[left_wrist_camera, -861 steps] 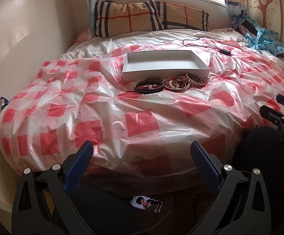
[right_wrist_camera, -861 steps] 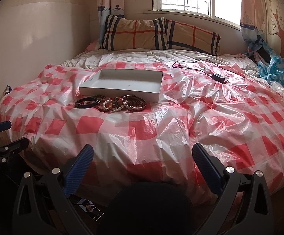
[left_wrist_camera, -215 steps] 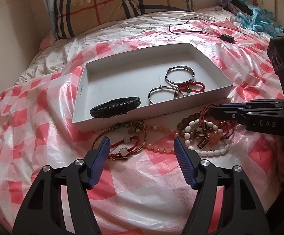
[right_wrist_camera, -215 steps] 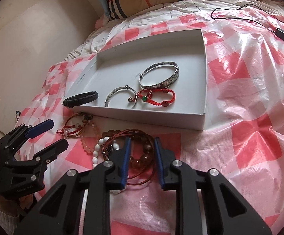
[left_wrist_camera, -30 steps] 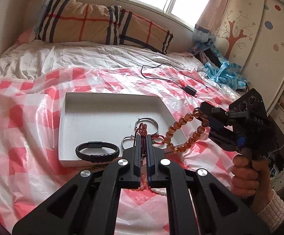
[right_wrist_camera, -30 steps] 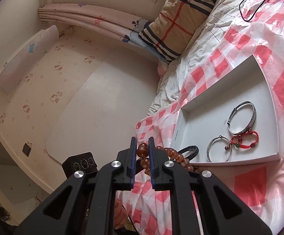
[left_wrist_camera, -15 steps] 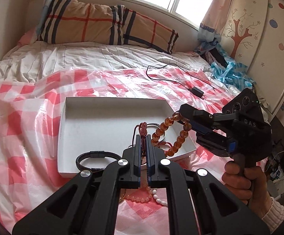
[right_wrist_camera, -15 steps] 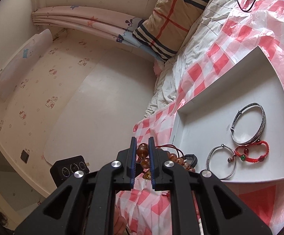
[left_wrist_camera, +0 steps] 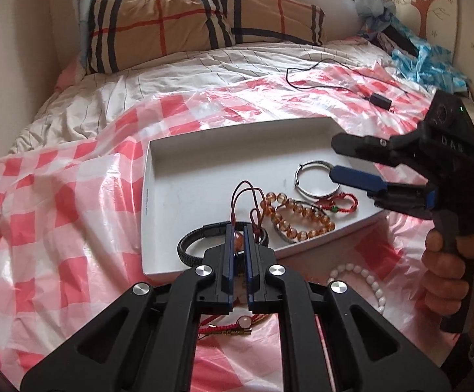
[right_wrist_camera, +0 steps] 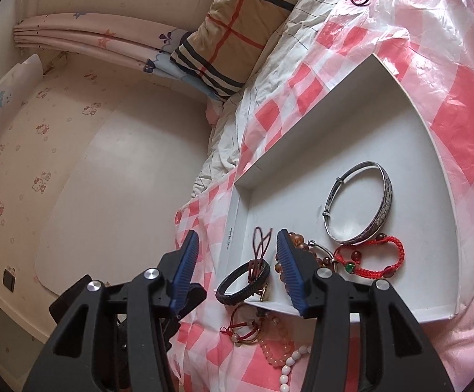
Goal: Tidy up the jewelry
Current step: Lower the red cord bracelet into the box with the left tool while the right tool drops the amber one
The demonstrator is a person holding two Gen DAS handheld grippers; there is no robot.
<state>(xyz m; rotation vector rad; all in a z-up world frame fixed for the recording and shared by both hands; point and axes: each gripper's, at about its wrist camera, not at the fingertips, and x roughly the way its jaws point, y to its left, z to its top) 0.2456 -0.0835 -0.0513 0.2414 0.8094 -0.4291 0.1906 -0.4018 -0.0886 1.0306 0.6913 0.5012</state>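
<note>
A white tray point(left_wrist_camera: 204, 170) lies on the checked bed cover. Inside it are an amber bead bracelet point(left_wrist_camera: 295, 220), a silver bangle point(left_wrist_camera: 315, 192), a red knotted bracelet point(left_wrist_camera: 338, 202) and a black leather bracelet point(left_wrist_camera: 187, 248). My left gripper point(left_wrist_camera: 238, 238) is shut on a dark red cord point(left_wrist_camera: 246, 196) that loops up over the tray's near edge. My right gripper point(left_wrist_camera: 333, 156) hovers over the tray's right side. Its jaws are opening and nothing is between them. In the right wrist view, the right gripper point(right_wrist_camera: 237, 238) frames the cord point(right_wrist_camera: 261, 238), and one finger hides part of the amber beads point(right_wrist_camera: 297, 238).
Loose bracelets lie on the cover in front of the tray: white beads point(left_wrist_camera: 357, 274), a red cord with pale beads point(left_wrist_camera: 237, 328) and pink beads point(right_wrist_camera: 272, 346). A black cable and charger point(left_wrist_camera: 379, 99) lie behind the tray. Plaid pillows point(left_wrist_camera: 204, 23) are at the headboard.
The right gripper has opened and let go of the amber bead bracelet, which now lies in the tray. The left gripper has tipped down towards the tray, still shut on the cord.
</note>
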